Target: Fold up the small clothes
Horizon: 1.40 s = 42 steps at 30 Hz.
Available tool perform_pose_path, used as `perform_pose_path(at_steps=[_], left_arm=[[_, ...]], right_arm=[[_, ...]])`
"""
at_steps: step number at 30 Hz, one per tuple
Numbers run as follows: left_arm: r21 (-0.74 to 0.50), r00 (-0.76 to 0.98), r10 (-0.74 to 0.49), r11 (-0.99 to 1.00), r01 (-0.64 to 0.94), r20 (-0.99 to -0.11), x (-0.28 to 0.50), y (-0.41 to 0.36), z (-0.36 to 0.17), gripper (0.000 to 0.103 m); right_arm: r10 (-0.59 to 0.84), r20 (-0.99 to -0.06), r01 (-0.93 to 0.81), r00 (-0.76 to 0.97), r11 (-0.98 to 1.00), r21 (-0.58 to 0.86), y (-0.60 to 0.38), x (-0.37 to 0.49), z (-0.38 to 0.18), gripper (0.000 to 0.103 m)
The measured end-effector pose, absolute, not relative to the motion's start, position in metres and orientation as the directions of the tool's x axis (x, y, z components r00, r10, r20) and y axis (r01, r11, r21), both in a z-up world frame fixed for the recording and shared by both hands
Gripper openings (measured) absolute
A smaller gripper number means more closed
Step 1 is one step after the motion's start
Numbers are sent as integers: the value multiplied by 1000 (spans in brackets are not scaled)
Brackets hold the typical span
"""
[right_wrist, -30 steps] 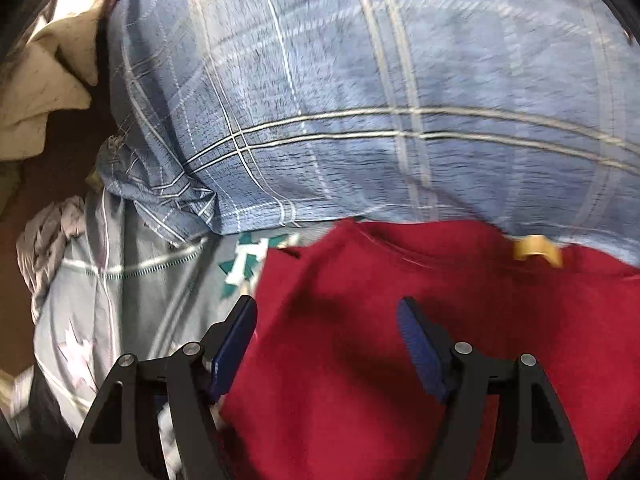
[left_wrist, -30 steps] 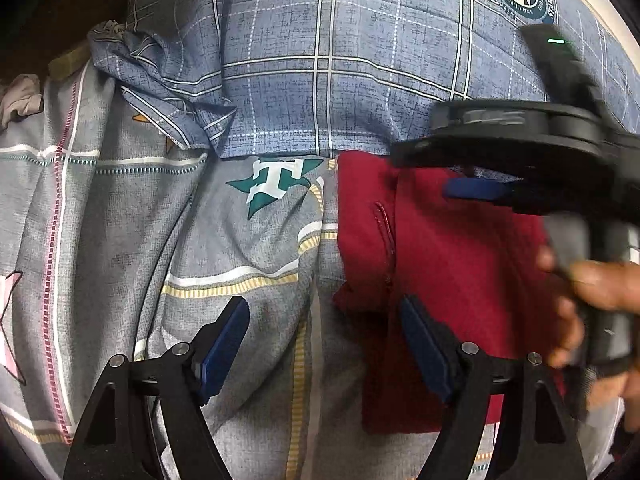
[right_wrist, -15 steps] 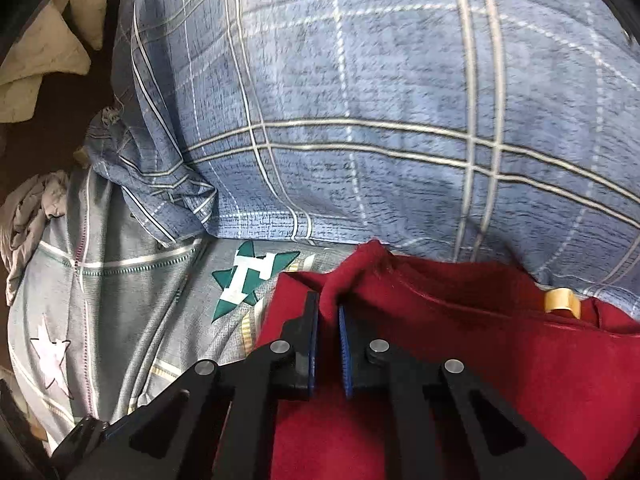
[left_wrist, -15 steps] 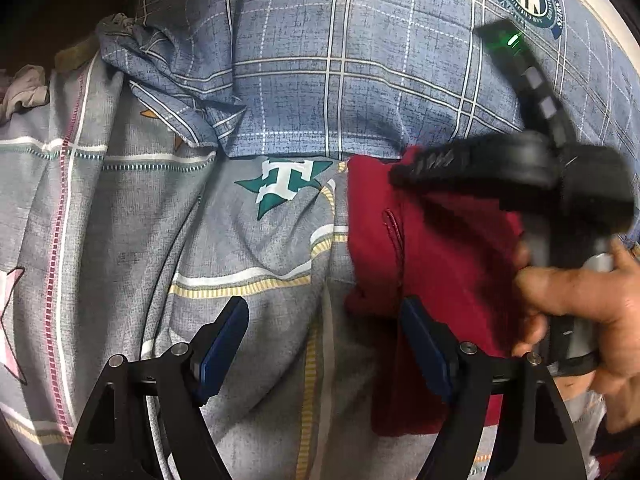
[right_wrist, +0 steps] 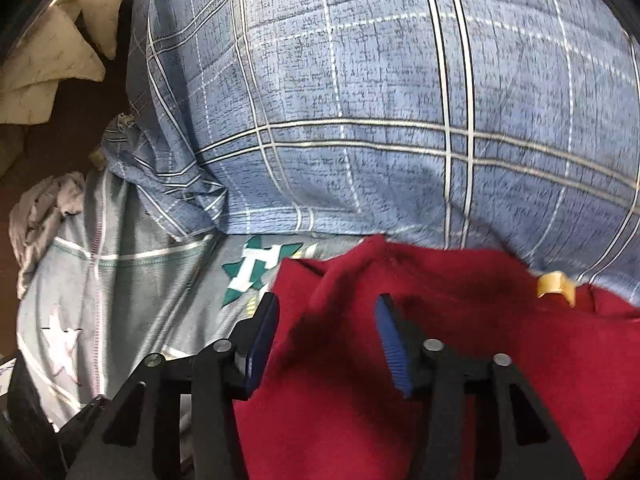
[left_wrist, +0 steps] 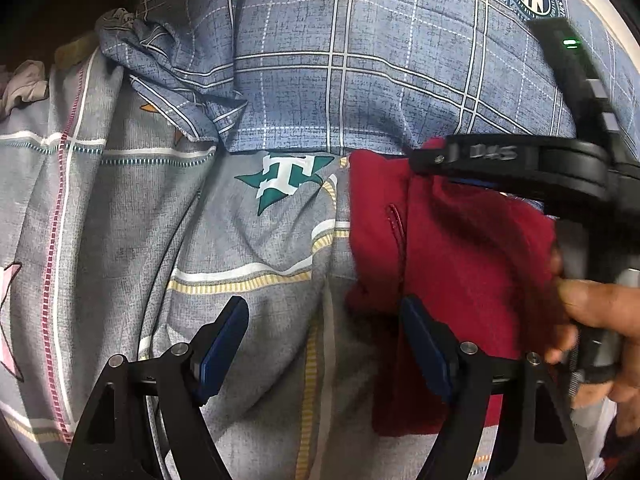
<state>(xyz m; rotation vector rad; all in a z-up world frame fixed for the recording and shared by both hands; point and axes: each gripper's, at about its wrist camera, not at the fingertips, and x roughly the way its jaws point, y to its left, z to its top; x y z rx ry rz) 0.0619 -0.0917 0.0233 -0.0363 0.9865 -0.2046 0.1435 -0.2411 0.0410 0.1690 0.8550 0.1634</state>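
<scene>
Cloth lies soft and light under me: the red garment (right_wrist: 360,400) on the grey bedsheet (left_wrist: 240,240), against the blue plaid pillow (right_wrist: 400,100). My right gripper (right_wrist: 326,340) and left gripper (left_wrist: 324,340) both gape, holding nothing. I'd pinch its raised upper-left corner fold.

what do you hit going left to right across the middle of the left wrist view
grey patterned bedsheet → green star logo printed on it → red garment → right gripper and the hand holding it
</scene>
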Motion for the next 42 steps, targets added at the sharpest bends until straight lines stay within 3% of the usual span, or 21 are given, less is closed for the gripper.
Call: perform_pose_path(at_steps=[1, 4, 12, 15, 23, 34, 36, 38, 42], left_arm=[[-123, 533, -188, 980, 155, -825, 63, -92, 23, 79], [-123, 532, -186, 981, 152, -826, 64, -92, 22, 79], [-114, 527, -178, 982, 152, -831, 66, -93, 19, 81], [-114, 525, -178, 982, 153, -832, 66, -94, 18, 81], [-142, 512, -196, 979, 143, -836, 69, -90, 18, 81], [-155, 505, -200, 979, 129, -840, 71, -88, 15, 84], [-158, 503, -203, 979, 130, -840, 72, -88, 14, 84], [-161, 503, -204, 979, 129, -840, 72, -88, 14, 84], [-157, 506, -201, 979, 128, -839, 72, -88, 14, 84]], right_arm=[[185, -745, -61, 641, 980, 191, -238, 150, 36, 42], [189, -759, -41, 623, 977, 210, -236, 168, 20, 40], [105, -758, -47, 644, 994, 97, -217, 176, 0, 44], [144, -752, -44, 643, 987, 152, -225, 172, 4, 44], [238, -742, -16, 627, 956, 293, -259, 149, 20, 64], [301, -727, -24, 617, 931, 365, -255, 158, 15, 67], [307, -742, -35, 596, 933, 358, -246, 163, 15, 70], [291, -770, -49, 568, 945, 322, -233, 170, 13, 80], [206, -803, -66, 559, 977, 204, -214, 177, 8, 83]])
